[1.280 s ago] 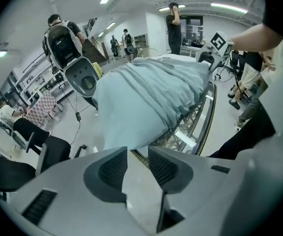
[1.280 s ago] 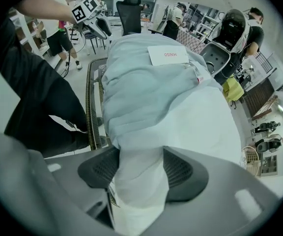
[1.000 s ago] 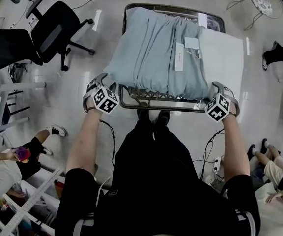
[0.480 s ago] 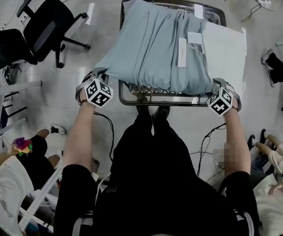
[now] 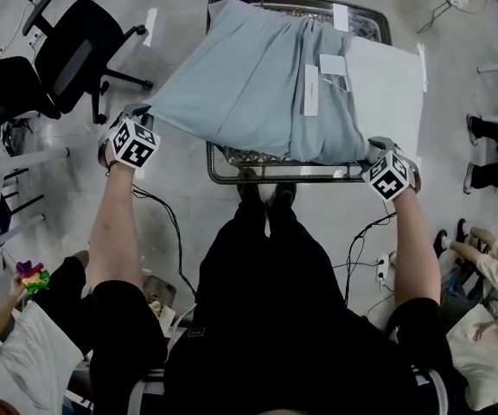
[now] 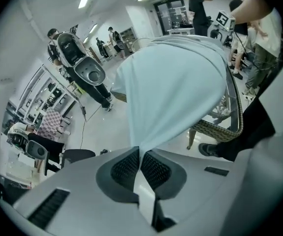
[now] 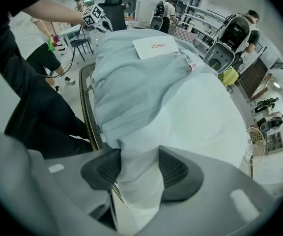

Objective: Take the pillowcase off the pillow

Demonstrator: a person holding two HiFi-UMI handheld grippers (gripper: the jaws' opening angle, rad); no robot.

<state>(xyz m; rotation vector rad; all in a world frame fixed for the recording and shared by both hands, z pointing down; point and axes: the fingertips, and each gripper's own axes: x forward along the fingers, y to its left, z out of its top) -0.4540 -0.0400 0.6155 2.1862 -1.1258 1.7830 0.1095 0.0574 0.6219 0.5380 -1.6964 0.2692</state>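
The pillow (image 5: pixel 387 89) lies on the table (image 5: pixel 271 178), and its white right part is bare. The pillowcase (image 5: pixel 249 85) covers the rest. The left gripper (image 6: pixel 140 151) is clamped on the pillowcase's near left corner, out past the table's left edge. The right gripper (image 7: pixel 139 157), at the table's near right corner, has just been closing its jaws; its pads press the pillow's white corner.

pale blue pillowcase (image 5: pixel 249 85) half off white pillow (image 5: pixel 387 85)
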